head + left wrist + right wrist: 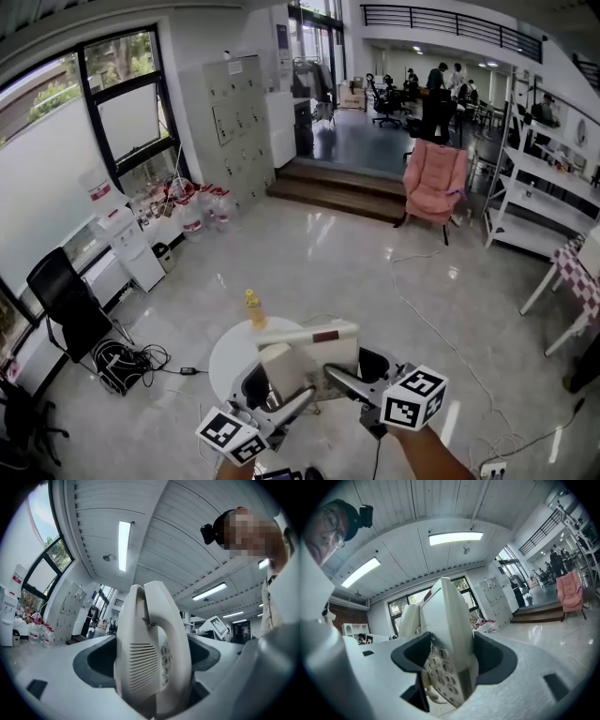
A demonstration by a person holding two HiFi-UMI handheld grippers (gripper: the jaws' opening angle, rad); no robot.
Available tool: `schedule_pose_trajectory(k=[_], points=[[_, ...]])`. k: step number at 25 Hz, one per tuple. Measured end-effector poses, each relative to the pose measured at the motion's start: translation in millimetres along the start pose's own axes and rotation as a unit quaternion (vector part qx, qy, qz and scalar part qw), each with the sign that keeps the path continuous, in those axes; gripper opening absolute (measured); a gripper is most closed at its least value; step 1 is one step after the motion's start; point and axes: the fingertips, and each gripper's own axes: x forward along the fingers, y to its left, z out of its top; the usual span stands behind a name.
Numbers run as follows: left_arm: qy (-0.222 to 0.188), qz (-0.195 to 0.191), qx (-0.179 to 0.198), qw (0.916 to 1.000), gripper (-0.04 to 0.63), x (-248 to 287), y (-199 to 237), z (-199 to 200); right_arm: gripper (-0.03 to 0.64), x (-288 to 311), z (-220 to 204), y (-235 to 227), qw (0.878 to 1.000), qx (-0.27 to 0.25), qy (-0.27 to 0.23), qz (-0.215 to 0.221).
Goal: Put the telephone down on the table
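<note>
The left hand-held gripper (152, 657) clamps the handset (140, 634), the right hand-held gripper (452, 659) the telephone base (445, 620), so both hang together above the surface (225, 361). A bottle (253, 307) stands at 12 o'clock.

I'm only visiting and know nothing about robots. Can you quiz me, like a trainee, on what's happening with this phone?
1. True or false: the right gripper is empty.
2. What is the left gripper shut on? A) the handset B) a chair C) a cable
3. Name the coloured thing standing on the round table.
Key: 1 false, it is shut on the phone base; 2 A; 3 the yellow bottle.
</note>
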Motion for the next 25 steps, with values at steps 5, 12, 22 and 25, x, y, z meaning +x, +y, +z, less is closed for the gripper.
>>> schedule_pose_trajectory(k=[5,12,22,25], points=[[-0.003,-0.012,-0.002,0.9999,0.416,-8,25,5,0.270,25,-2,4,1.000,0.004,0.001,-0.008],[-0.007,-0.007,-0.006,0.9999,0.416,-11,56,7,0.270,56,-4,0,1.000,0.006,0.009,-0.002],[0.005,0.025,-0.016,0.9996,0.416,15,91,-11,0.272,87,-13,-45,0.998,0.041,0.019,0.033],[0.008,0.042,-0.025,0.9988,0.416,25,98,-17,0.271,94,-14,-60,0.997,0.047,0.030,0.046]])
